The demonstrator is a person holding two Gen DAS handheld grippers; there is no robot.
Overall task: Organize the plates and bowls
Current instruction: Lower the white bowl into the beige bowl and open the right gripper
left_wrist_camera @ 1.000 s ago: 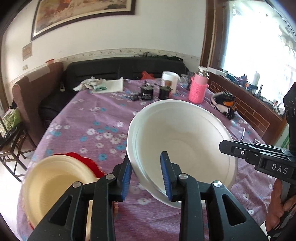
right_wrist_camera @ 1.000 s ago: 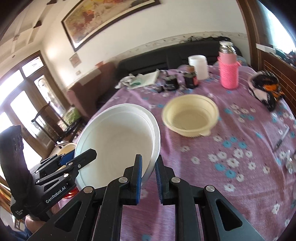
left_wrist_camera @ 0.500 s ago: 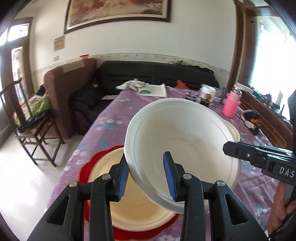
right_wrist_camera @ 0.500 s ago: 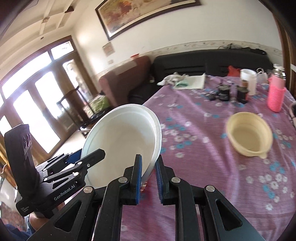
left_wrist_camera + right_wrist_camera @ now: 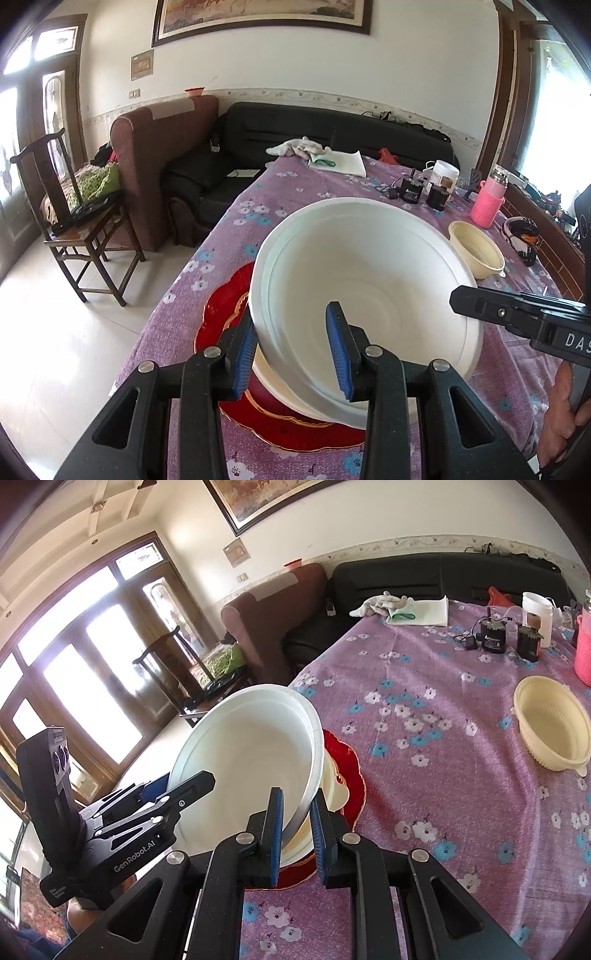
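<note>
A big white bowl [image 5: 369, 280] is held tilted between both grippers, just above a cream plate [image 5: 334, 788] that lies on a red plate [image 5: 280, 424] near the table's left edge. My left gripper [image 5: 293, 354] is shut on the bowl's near rim. My right gripper [image 5: 297, 830] is shut on the bowl's [image 5: 251, 753] opposite rim. A cream colander bowl [image 5: 476, 249] sits apart on the cloth, also in the right wrist view [image 5: 552, 725].
A purple flowered tablecloth [image 5: 424, 738] covers the table. At the far end stand a pink bottle [image 5: 487, 201], a white jar [image 5: 445, 177], dark jars [image 5: 412, 190] and white cloths [image 5: 317, 153]. A wooden chair [image 5: 74, 221] and sofas stand left of the table.
Both grippers have carried the white bowl leftward and lowered it over the cream and red plates. The colander bowl is now farther to the right.
</note>
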